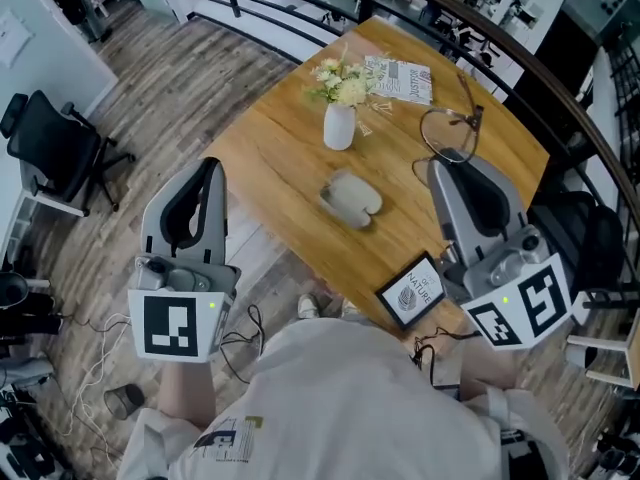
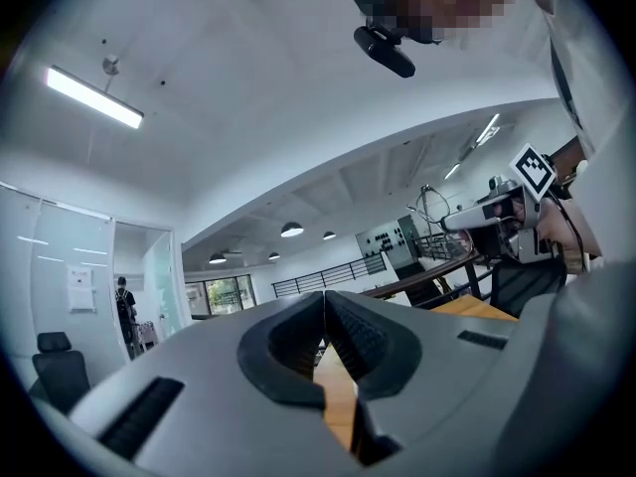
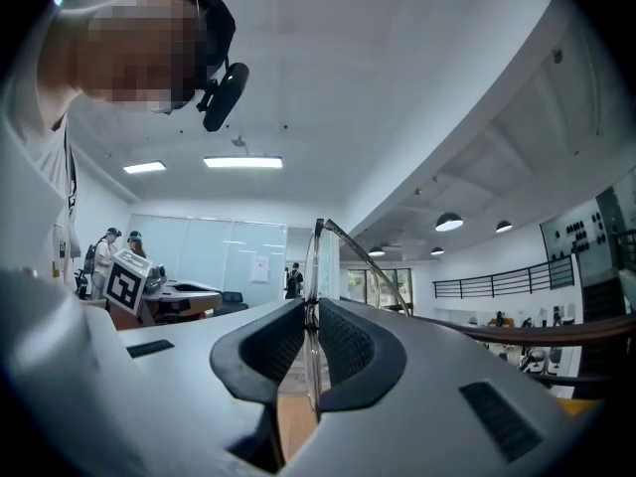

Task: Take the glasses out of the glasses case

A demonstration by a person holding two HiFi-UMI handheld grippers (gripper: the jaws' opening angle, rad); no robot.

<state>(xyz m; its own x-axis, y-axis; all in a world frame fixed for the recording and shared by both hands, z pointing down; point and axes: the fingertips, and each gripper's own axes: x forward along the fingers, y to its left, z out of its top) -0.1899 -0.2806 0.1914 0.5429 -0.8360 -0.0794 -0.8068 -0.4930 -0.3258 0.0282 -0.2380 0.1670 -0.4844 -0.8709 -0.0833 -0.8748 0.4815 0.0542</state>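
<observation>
Thin-rimmed glasses [image 1: 450,133] hang in the air over the table's right side, with my right gripper [image 1: 437,168] shut on their frame. In the right gripper view the pads pinch the thin rim of the glasses [image 3: 316,256] edge-on at the right gripper [image 3: 310,311]. The grey glasses case [image 1: 351,198] lies in the middle of the wooden table [image 1: 270,148], left of and below the glasses. My left gripper [image 1: 208,168] is raised off the table's left edge; its jaws [image 2: 325,301] are shut with nothing between them.
A white vase of flowers [image 1: 339,118] stands behind the case, with a printed paper [image 1: 400,78] beyond it. A small framed card [image 1: 412,290] sits at the table's near edge. A black office chair [image 1: 50,148] stands at the left; a dark railing [image 1: 520,58] runs behind the table.
</observation>
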